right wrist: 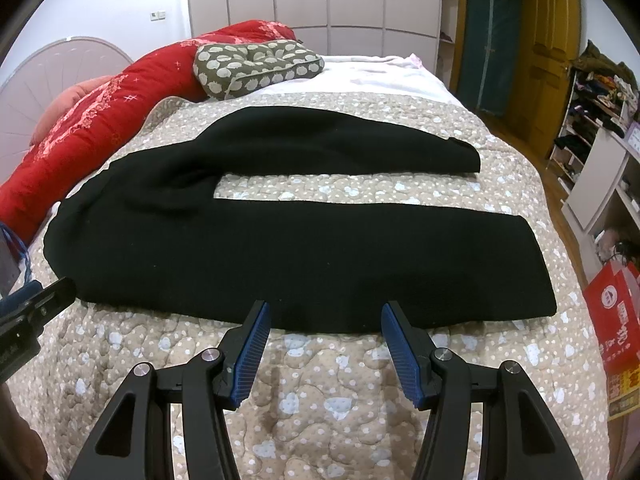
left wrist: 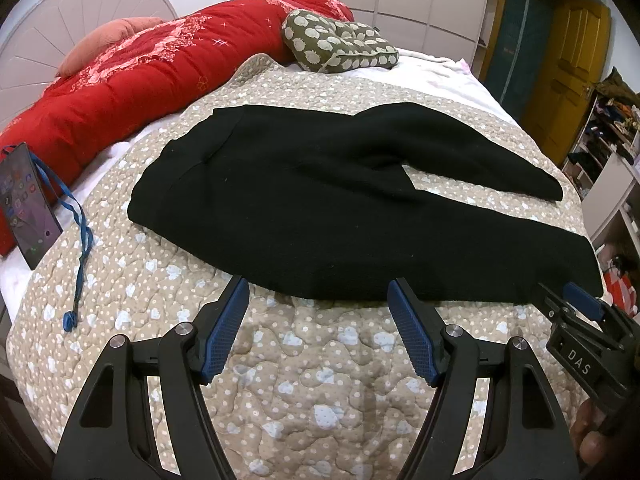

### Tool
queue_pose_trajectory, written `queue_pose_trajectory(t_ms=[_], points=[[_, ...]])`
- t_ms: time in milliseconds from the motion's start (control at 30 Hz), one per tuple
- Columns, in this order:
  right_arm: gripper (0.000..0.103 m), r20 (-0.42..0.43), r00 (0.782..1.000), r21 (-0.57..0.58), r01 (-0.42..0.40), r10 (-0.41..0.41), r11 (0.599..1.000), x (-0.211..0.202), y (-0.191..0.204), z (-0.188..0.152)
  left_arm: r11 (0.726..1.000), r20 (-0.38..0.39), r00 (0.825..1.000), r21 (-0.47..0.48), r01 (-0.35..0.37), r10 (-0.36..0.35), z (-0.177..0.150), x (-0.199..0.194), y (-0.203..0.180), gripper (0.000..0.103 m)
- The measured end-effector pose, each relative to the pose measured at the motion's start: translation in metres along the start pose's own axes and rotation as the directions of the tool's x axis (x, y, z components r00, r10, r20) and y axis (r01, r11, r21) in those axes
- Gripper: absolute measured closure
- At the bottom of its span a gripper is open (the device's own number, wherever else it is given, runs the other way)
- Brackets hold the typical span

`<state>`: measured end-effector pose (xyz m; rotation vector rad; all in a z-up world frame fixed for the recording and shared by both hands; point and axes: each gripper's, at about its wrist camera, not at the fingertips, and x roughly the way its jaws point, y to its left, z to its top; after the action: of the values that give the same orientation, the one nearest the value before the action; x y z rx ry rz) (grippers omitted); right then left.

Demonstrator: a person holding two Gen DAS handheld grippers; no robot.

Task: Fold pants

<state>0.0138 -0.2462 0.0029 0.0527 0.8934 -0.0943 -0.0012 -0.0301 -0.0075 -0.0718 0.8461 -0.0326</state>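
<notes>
A bed covered in a beige quilted spread with pale blue hearts and white dots fills both wrist views. Black pants lie flat across the spread, waistband toward the headboard end, the two legs parted in a narrow V with a strip of quilt showing between them; the nearer leg runs along the bed's near edge and ends close to the foot of the bed.

A rolled red quilt with a pink floral print lies along the far side beside the pale fan-patterned headboard, well apart from the pants. An olive cushion with cream prints rests against it on the white sheet.

At the headboard end, a smartphone with its screen lit leans against the red quilt, its blue lanyard trailing over the spread, apart from the waistband.

The left gripper hangs at the near edge, jaws spread wide, tips just short of the nearer leg's hem edge, holding nothing. The right gripper, likewise spread and empty, sits at the same leg's near edge, its fingertips just reaching the cloth's border. Nothing lies between either claw and the fabric.
</notes>
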Motion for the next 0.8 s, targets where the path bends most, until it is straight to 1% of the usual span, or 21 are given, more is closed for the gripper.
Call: queue_pose_trajectory(t_ms=[600, 633, 700, 733, 800], points=[[0.047, -0.027, 1.000, -0.002, -0.013, 0.013, 1.000, 0.005, -0.002, -0.005, 1.000, -0.017, 1.000, -0.028, -0.013, 0.012, -0.001, 0.005, 0.011, 0.030], [0.047, -0.031, 0.999, -0.001, -0.017, 0.017, 1.000, 0.005, -0.004, -0.006, 0.999, -0.021, 1.000, -0.038, -0.009, 0.008, 0.000, 0.005, 0.015, 0.030], [0.047, -0.040, 0.999, 0.005, -0.031, 0.031, 1.000, 0.004, -0.011, -0.009, 0.997, -0.032, 0.999, -0.081, 0.019, -0.021, 0.002, 0.005, 0.029, 0.030], [0.047, -0.042, 0.998, 0.010, -0.040, 0.040, 0.999, 0.003, -0.014, -0.011, 0.993, -0.037, 0.999, -0.113, 0.030, -0.034, 0.003, 0.005, 0.040, 0.030], [0.047, -0.045, 0.996, 0.031, -0.072, 0.074, 0.997, -0.001, -0.027, -0.018, 0.983, -0.041, 0.998, -0.181, 0.029, -0.037, 0.004, 0.005, 0.064, 0.030]])
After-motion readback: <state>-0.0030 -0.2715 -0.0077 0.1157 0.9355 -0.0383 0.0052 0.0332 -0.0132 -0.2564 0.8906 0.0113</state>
